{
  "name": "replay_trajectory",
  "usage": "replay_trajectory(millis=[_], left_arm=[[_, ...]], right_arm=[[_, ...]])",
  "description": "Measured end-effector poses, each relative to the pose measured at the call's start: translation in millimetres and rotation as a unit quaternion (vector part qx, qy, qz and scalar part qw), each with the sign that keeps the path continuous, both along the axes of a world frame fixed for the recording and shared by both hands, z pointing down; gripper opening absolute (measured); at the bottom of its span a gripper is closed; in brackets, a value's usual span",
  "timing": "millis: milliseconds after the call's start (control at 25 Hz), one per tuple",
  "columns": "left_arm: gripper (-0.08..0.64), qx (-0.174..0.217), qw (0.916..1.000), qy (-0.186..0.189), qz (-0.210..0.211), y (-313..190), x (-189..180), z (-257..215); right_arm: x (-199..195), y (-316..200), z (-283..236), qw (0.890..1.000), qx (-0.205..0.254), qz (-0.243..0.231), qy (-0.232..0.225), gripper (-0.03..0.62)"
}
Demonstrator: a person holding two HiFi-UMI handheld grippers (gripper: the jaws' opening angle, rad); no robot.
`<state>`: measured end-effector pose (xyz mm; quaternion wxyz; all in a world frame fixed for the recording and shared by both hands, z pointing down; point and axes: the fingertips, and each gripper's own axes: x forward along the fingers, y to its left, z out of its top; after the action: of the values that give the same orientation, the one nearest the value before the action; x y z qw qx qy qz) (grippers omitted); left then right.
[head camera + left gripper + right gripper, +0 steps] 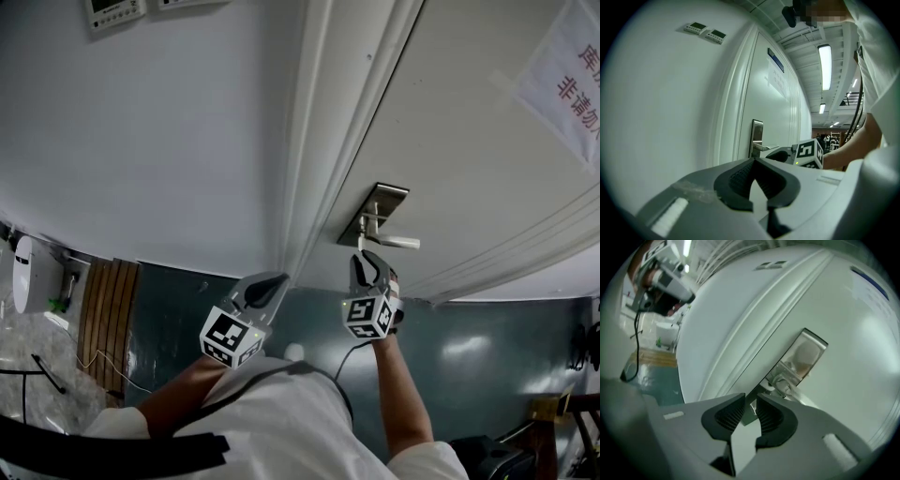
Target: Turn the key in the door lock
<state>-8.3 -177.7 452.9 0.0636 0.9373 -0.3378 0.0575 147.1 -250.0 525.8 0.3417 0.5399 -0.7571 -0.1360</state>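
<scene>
Gaping half open, right gripper [750,401] is set loosely round the key [752,408] by the plate [808,350]; left gripper [754,161] is shut, empty. Small and stiff, probably: its flat head should be pinched.

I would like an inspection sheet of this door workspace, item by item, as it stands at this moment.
surface: white door, no damage seen.
job's things: metal lock plate with lever handle; the key is too small to make out.
clutter: paper notice taped on the door.
claws: right claw at the lock plate, under the handle, slightly open; left claw beside the door frame, shut and empty.
cables: one cable runs down from the right claw along the arm.
surroundings: two wall control panels; wooden slatted board on the green floor.
</scene>
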Motion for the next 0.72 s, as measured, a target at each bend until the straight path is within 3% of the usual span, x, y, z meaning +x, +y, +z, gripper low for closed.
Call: replay_trajectory(millis=[120,280,480,720], left_arm=[[0.005,0.0,1.0,-0.001,0.001,-1,0,-1],[0.005,0.003,1.0,0.002,0.005,-4,2,-4],[0.005,0.01,0.9999,0.007,0.011,-4,5,-13],[0.005,0.027,0.9992,0.019,0.022,0,9,-33]], right_arm=[[-11,17,-25,0.993,0.018,0.009,-0.12,0.066],[-23,39,-51,0.973,0.049,0.025,-0.225,0.018],[-36,55,-72,0.953,0.056,0.023,-0.298,0.008],[-41,72,-91,0.933,0.065,0.034,-0.351,0.008]])
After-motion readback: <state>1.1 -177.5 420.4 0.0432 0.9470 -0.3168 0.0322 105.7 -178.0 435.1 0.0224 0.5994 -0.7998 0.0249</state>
